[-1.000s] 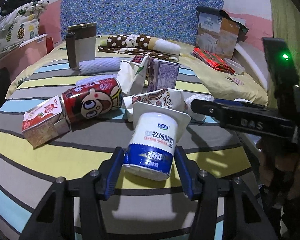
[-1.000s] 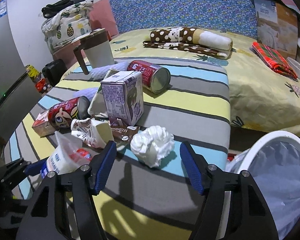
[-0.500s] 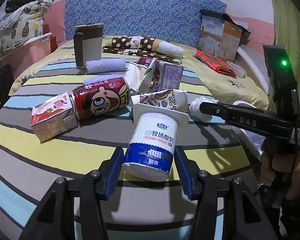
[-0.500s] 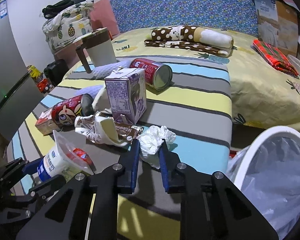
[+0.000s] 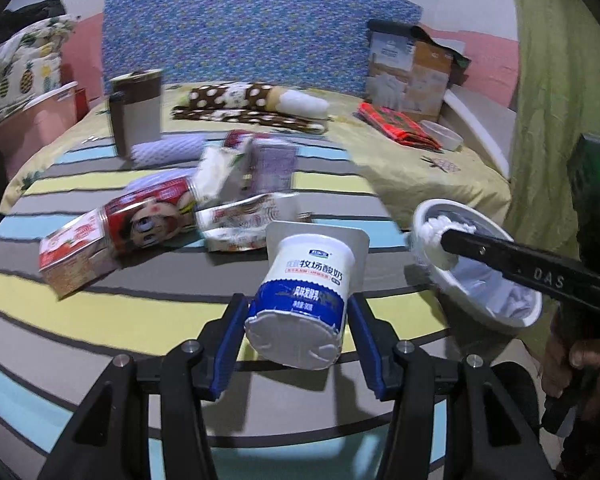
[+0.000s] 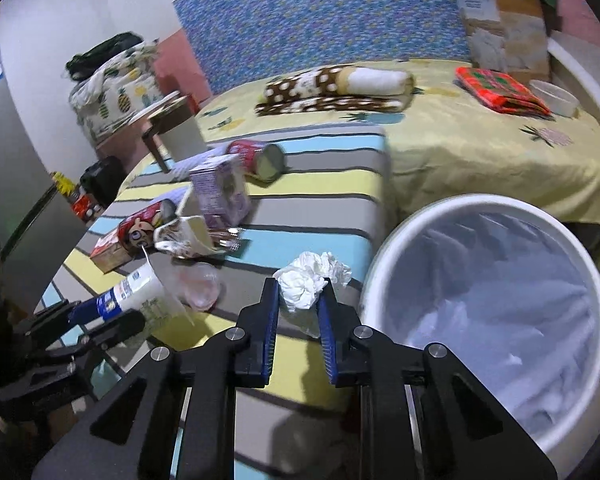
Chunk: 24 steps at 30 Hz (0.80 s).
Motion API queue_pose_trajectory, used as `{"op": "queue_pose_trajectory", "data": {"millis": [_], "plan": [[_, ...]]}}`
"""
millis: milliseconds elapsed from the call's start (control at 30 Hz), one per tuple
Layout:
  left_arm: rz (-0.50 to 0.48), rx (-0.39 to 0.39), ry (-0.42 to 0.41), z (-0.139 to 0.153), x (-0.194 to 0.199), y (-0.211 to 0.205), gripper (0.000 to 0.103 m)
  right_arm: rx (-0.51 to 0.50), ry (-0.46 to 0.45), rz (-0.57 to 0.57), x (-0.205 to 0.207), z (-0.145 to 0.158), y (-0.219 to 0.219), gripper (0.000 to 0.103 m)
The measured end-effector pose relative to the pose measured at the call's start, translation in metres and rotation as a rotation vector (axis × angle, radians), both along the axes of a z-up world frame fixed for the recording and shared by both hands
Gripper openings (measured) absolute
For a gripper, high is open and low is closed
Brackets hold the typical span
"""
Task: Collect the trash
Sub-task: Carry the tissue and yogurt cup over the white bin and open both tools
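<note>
My left gripper is shut on a white and blue yogurt cup, held above the striped bedcover; the cup also shows in the right wrist view. My right gripper is shut on a crumpled white tissue, lifted off the bed beside the rim of a white lined trash bin. In the left wrist view the tissue hangs over the bin. More trash lies on the bed: a red cartoon can, a red carton, a purple carton, a crushed wrapper.
A second red can, a brown and white jug and a white ridged roll stand farther back. A polka-dot pillow, red plaid cloth and a cardboard box lie near the headboard. The bed edge meets the bin at the right.
My right gripper closed on the tissue, lifted it and carried it right to the bin. My left gripper kept hold of the yogurt cup and swung right, bringing the bin into view.
</note>
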<state>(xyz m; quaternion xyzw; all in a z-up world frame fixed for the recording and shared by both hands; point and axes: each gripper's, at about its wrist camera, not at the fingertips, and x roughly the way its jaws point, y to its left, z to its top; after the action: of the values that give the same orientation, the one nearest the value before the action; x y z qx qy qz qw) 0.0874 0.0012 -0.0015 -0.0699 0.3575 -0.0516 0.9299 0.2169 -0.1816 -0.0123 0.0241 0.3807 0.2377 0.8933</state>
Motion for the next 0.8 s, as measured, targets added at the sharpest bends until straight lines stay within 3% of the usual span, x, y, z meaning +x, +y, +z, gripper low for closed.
{"op": "queue_pose_trajectory", "data": {"millis": [333,800], "plan": [[-0.167,-0.024,-0.004,0.008,0.023,-0.065,0.054,0.005,0.051,-0.179,-0.009,-0.018,-0.064,0.022],[-0.351,-0.006,0.02,0.004,0.055,-0.143,0.054,0.011,0.095,-0.27,-0.012,-0.035,-0.109,0.025]]}}
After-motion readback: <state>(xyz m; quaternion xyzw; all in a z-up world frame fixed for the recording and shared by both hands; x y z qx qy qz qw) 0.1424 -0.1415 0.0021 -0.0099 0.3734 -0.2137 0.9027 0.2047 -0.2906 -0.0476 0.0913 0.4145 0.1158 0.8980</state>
